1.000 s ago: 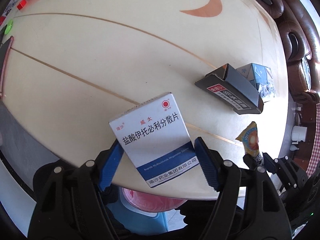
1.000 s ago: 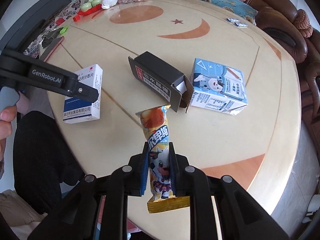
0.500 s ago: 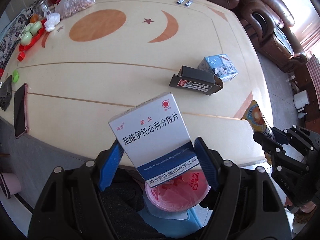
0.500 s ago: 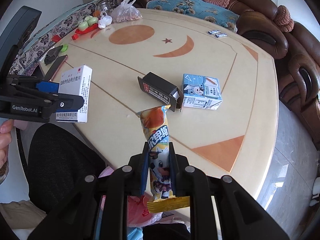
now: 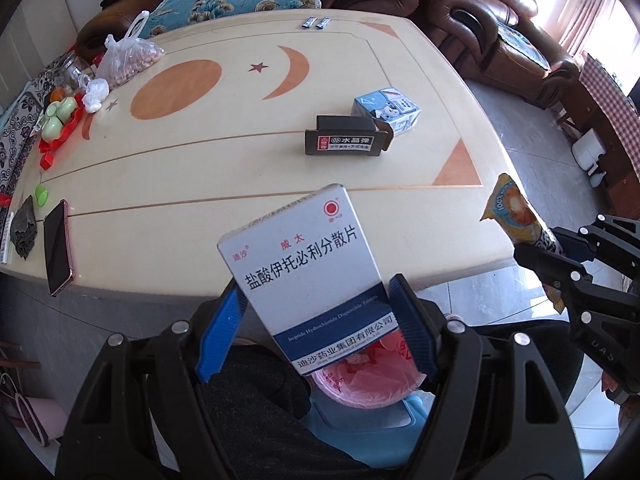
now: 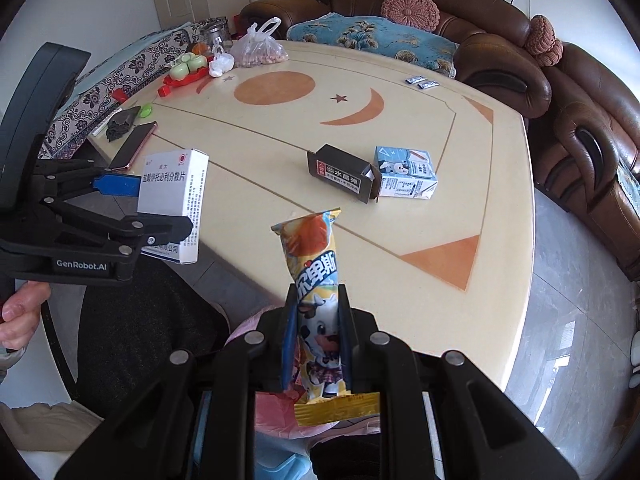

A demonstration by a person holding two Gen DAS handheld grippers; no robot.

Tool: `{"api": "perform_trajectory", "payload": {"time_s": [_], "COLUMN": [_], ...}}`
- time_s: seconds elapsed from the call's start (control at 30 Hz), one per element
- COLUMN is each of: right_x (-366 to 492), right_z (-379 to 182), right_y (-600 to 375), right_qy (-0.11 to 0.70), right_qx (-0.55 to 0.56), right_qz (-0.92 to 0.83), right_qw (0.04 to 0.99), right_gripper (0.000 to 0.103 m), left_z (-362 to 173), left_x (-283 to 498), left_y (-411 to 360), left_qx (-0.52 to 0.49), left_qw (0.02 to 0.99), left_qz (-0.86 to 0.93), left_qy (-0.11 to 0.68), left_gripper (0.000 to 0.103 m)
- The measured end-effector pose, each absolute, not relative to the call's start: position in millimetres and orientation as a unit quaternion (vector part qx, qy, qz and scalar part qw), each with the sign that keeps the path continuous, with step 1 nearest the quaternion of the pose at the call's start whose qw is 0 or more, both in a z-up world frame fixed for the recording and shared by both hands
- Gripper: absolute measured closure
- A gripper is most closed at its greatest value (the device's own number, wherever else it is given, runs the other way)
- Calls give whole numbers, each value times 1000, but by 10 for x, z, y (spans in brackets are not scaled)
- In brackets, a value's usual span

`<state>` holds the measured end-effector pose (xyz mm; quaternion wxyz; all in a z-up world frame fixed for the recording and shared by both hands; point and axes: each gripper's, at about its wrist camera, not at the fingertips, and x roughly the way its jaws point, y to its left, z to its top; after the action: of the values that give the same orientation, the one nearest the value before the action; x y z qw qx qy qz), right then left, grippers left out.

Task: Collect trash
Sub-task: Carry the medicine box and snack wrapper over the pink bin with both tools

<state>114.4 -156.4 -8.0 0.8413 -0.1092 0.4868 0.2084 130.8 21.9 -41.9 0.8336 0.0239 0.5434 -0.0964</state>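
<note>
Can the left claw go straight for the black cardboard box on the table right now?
Probably not yet. The left claw is shut on the white and blue medicine box, so it has no free grip. The black cardboard box itself lies unobstructed on the cream table, beside the blue milk carton.

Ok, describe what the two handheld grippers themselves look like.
Both are black plastic linkage frames with silver rivets at the pivots. The left gripper has ribbed blue pads on its fingers; seen from the right wrist view, its side bears white "GenRobot.AI" lettering. The right gripper has narrower blue-edged fingers. No cables show.
</note>
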Motion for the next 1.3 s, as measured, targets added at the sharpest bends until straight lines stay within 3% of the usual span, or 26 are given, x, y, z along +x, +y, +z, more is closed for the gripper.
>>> {"api": "perform_trajectory", "payload": {"time_s": [0.53,1.3], "right_x": [607,486], "right_z": [-406,-1151], "right_y": [-1558,-1600], "right_qy": [509,553], "right_qx": [-106,-95], "right_qz": [209,201], "right_qw": [828,803], "right_gripper": [85,85], "left_z": [-739,-1480], "left_x": [811,735], "left_y": [-111,-253], "left_qx": [86,106], "left_qw": [840,805], "left_qz": [-124,-154], "left_qy": [522,563], "left_gripper": [32,32]}}
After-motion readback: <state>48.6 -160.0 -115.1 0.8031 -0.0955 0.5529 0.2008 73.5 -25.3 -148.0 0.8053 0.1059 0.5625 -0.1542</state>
